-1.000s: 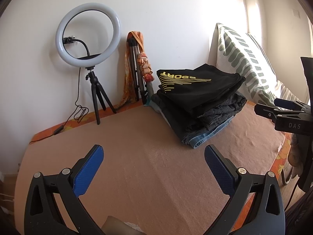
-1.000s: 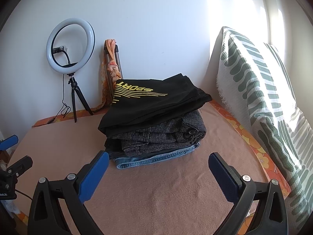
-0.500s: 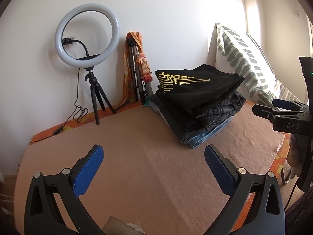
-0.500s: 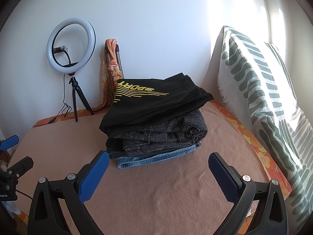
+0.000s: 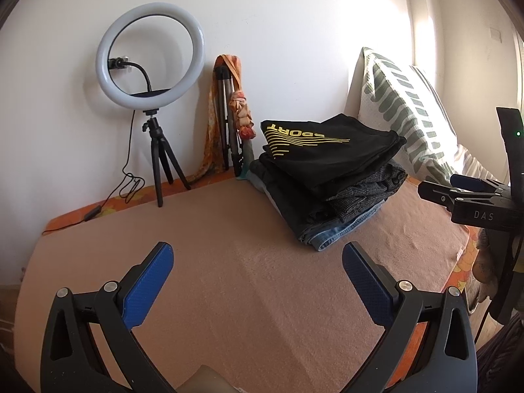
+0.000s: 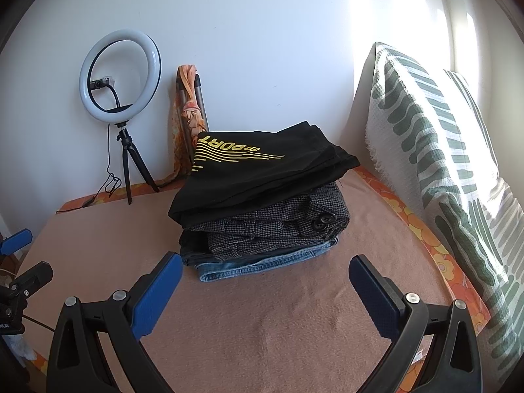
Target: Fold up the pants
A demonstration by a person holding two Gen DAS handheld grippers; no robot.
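Both claws were empty when I checked. My left claw (image 5: 258,275) hung released, jaws spread wide, over bare blanket on the bed (image 5: 229,294), near edge, nothing between the pads. My right claw (image 6: 265,281) was the same, spread wide and holding nothing, hovering just near of the stack and pointed straight at it.

The stack of pants (image 6: 262,203) sat on the bed toward the far right, close to the striped pillow (image 6: 435,150). Top item was a black pair with yellow SPORT print (image 6: 229,150), under it a grey houndstooth pair (image 6: 278,226) with a dark button showing, a dark layer I couldn't identify, and at the bottom blue jeans (image 6: 262,262). All looked folded flat and roughly squared, edges slightly staggered.

My read on progress: every pair visible was already folded and stacked, and I saw no loose or unfolded pants anywhere on the blanket in either view. So either the task was at its very end, or a new pair had to come from out of frame; I couldn't tell which. Nothing was in hand, so no fold was under way.

Far left against the wall stood a ring light (image 5: 150,55) on a small tripod, with a folded tripod wrapped in orange cloth (image 5: 229,111) beside it, both well apart from the stack.
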